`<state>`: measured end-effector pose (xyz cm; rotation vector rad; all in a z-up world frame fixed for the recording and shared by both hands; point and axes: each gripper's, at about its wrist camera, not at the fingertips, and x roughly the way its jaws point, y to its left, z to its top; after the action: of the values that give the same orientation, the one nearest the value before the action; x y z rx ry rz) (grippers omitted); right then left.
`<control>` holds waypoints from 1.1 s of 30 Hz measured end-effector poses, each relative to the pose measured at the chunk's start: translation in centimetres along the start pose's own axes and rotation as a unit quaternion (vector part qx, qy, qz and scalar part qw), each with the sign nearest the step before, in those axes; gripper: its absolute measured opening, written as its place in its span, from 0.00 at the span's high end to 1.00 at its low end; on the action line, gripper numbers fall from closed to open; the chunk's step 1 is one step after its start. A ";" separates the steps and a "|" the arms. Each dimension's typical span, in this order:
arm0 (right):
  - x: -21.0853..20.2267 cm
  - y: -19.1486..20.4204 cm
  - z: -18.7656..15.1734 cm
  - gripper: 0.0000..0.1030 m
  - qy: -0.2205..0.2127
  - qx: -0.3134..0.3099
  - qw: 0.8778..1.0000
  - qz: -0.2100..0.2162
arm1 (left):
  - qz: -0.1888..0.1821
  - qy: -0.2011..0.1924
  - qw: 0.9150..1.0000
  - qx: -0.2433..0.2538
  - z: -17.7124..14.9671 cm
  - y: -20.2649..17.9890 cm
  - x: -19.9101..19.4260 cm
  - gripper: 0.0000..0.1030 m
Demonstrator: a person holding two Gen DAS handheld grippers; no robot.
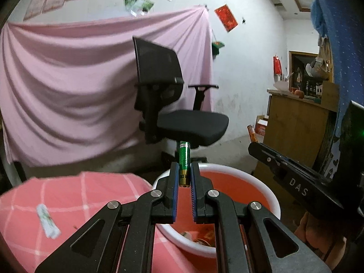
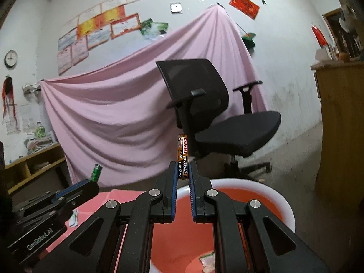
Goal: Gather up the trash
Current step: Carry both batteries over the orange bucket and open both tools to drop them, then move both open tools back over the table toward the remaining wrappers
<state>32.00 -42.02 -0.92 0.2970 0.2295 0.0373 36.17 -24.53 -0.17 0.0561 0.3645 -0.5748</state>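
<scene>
My left gripper (image 1: 183,170) is shut on a green battery (image 1: 184,157), held upright above the near rim of a white basin with a red inside (image 1: 257,179). My right gripper (image 2: 182,170) is shut on an orange and black battery (image 2: 182,152), held upright over the same basin (image 2: 268,188). The orange battery also shows in the left wrist view (image 1: 252,133), and the green battery in the right wrist view (image 2: 96,172). Scraps of trash (image 1: 200,236) lie on the basin's floor. A white and green wrapper (image 1: 47,220) lies on the pink checked cloth (image 1: 91,195).
A black office chair (image 1: 177,104) stands behind the basin, in front of a hanging pink sheet (image 1: 68,86). A wooden cabinet (image 1: 293,122) is at the right. A low wooden shelf (image 2: 29,170) stands at the left in the right wrist view.
</scene>
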 end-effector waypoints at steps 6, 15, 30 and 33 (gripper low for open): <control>0.9 -1.1 -0.3 0.92 0.031 0.022 0.999 -0.004 | -0.014 0.054 0.998 -0.031 0.6 0.1 2.3 0.93; 1.8 -1.8 -0.7 0.92 0.059 0.036 0.998 -0.002 | -0.020 0.114 0.993 -0.039 0.5 -0.4 3.8 0.93; 2.6 -2.7 -1.1 0.71 0.085 0.059 0.994 -0.014 | -0.003 0.135 0.989 -0.059 1.3 1.1 3.3 0.71; 2.3 -2.5 -1.0 0.58 0.077 0.059 0.995 -0.012 | 0.013 0.126 0.989 -0.074 1.4 2.3 2.3 0.64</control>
<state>34.03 -43.91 -3.10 0.4097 0.3892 0.0236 39.68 -24.03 0.18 -0.0093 0.6497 -0.5154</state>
